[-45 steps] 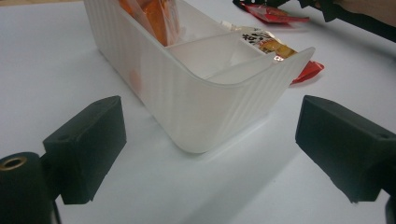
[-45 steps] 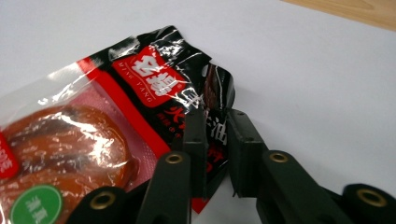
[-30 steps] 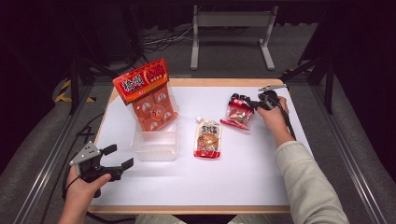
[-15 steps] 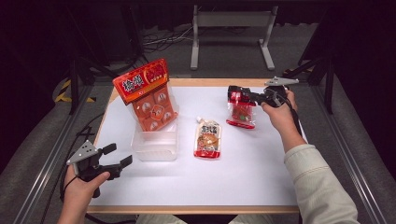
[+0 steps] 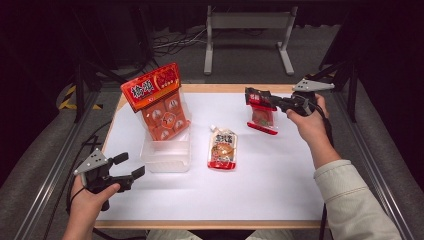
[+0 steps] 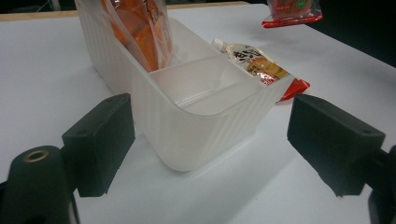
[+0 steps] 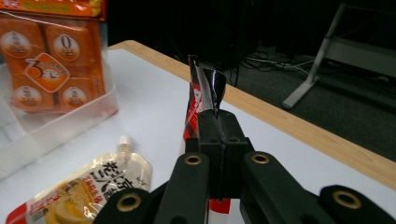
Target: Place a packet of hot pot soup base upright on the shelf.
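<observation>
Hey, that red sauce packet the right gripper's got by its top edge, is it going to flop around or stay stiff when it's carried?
Probably floppy: the red packet hangs down from the right gripper, pinched at its top edge, which curls above the shut jaws in the right gripper view. It looks thin and likely light, so it may swing. The glossy film could slip from so small a pinch.

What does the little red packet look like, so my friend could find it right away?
Look at the far right part of the white table, just in front of the person's right hand. There the right claw pinches the top edge of a small red packet, so it hangs in the air. The spouted pouch lies flat instead.
</observation>
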### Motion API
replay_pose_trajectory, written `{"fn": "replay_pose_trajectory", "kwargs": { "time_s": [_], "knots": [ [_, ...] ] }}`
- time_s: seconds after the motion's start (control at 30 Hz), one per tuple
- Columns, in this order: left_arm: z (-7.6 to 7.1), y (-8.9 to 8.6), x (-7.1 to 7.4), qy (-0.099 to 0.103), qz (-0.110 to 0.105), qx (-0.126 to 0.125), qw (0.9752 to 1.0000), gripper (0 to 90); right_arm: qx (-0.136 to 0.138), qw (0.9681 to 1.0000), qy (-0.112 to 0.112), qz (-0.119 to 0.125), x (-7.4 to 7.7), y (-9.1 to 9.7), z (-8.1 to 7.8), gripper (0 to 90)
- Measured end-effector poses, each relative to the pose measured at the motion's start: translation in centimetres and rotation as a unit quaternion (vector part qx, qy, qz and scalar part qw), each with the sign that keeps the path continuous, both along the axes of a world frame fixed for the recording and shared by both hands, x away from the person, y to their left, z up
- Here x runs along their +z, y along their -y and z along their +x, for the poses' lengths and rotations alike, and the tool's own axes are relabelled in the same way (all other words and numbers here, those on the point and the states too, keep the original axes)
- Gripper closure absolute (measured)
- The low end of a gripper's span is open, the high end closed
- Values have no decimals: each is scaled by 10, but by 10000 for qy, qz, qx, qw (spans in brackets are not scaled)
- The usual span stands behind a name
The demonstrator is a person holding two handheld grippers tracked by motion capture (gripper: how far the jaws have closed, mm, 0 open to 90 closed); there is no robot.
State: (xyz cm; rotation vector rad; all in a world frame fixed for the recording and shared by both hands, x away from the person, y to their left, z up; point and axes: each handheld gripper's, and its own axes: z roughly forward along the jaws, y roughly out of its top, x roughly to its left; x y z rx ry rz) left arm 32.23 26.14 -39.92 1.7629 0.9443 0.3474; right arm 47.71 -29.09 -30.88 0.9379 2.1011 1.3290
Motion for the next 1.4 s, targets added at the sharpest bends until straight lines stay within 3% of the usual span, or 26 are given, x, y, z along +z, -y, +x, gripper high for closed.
{"fn": "replay_pose_trajectory", "kwargs": {
  "time_s": [0.3, 0.5, 0.73, 0.83, 1.1, 1.4],
  "knots": [
    [-1, -1, 1, 47, -25, -45, 10000, 152, 269, 9994, 164, 144, 14, -5, -9, 900],
    [-3, -1, 3, 230, -137, -255, 9993, 142, 502, 9980, 310, 240, 22, -10, -15, 900],
    [-4, 0, 4, 236, -175, -331, 9990, 132, 757, 9954, 495, 326, 27, -12, -20, 900],
    [-4, -1, 4, 235, -189, -347, 9989, 128, 890, 9937, 578, 351, 29, -13, -23, 900],
    [-4, -3, 5, 234, -221, -326, 9990, 124, 1445, 9846, 820, 552, 41, -22, -32, 900],
    [-5, -5, 4, 178, -197, -273, 9993, 125, 1656, 9805, 901, 558, 48, -37, -37, 900]
  ]
}}
